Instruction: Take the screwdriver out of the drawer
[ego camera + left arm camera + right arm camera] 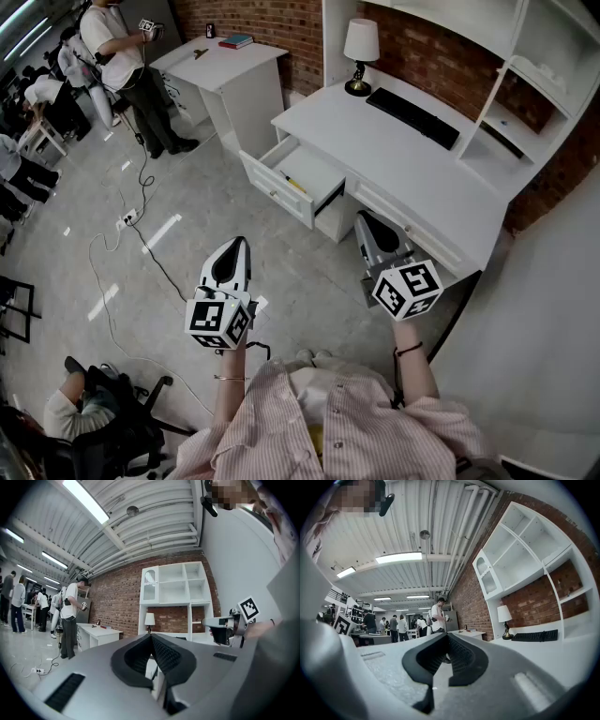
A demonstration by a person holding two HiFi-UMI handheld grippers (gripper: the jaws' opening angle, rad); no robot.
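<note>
The white desk (403,159) has its left drawer (281,183) pulled open. Inside the drawer lies a thin yellow-handled screwdriver (293,184). Both grippers are held level in front of the person, short of the desk and apart from the drawer. My left gripper (238,247) is over the floor below the drawer, its jaws shut and empty; its tips (151,637) meet in the left gripper view. My right gripper (364,218) is near the desk's front edge, right of the drawer, and is shut on nothing (447,635). The drawer's inside is hidden in both gripper views.
On the desk stand a lamp (360,52) and a black keyboard (412,117), with white shelves (553,56) above. A second white table (230,66) stands at the left, a person (122,56) beside it. Cables (131,220) cross the floor. An office chair (112,422) is near left.
</note>
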